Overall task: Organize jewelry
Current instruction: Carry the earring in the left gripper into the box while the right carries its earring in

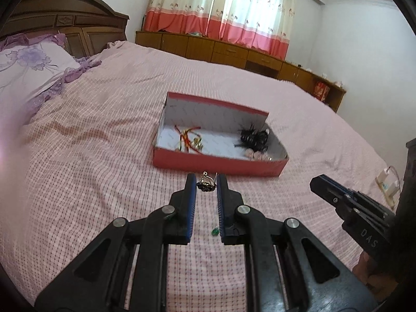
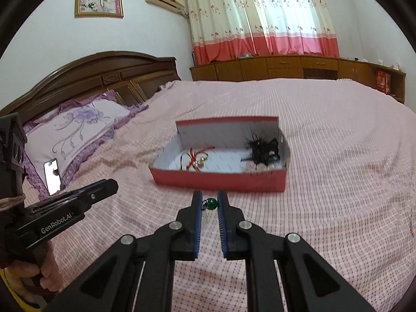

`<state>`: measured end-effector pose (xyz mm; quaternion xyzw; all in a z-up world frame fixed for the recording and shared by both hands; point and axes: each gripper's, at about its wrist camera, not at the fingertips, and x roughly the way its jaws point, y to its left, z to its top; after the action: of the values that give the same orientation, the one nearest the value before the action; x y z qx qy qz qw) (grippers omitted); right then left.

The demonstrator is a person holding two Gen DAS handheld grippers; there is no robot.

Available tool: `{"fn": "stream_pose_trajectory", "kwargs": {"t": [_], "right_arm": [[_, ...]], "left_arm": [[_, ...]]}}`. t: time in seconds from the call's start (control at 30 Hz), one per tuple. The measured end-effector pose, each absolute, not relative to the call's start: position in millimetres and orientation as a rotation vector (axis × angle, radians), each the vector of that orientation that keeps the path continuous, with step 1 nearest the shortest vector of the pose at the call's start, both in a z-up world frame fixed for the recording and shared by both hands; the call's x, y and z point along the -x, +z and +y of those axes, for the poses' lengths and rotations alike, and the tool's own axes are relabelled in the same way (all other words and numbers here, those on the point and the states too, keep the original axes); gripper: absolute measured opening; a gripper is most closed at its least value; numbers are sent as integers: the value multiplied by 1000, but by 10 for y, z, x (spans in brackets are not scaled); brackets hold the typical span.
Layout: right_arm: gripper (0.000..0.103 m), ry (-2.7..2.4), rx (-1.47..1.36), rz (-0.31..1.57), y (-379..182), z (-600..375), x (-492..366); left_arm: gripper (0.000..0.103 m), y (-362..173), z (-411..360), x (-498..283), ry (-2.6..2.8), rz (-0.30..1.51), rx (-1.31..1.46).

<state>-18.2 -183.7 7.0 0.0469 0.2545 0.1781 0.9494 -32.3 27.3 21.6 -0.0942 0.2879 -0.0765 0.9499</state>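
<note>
Pinching a dark gold-hooked earring in my left gripper, green-bead earring in my right gripper; red box on the bed just ahead of both jaws.

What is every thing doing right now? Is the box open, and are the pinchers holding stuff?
Red box: open, no lid on, jewelry inside.
Left gripper: jaws shut on a dark earring.
Right gripper: jaws shut on a green bead earring.
Red string bracelet: lying in the box.
Black feathery clip: lying in the box.
Curtains: drawn closed.
</note>
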Motion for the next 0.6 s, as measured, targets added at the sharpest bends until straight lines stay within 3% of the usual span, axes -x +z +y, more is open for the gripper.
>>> {"fn": "stream_pose_trajectory", "kwargs": {"t": [0.6], "right_arm": [[13, 348, -106, 481, 296, -1891, -321]], "left_arm": [[7, 422, 180, -230, -177, 545, 192]]}}
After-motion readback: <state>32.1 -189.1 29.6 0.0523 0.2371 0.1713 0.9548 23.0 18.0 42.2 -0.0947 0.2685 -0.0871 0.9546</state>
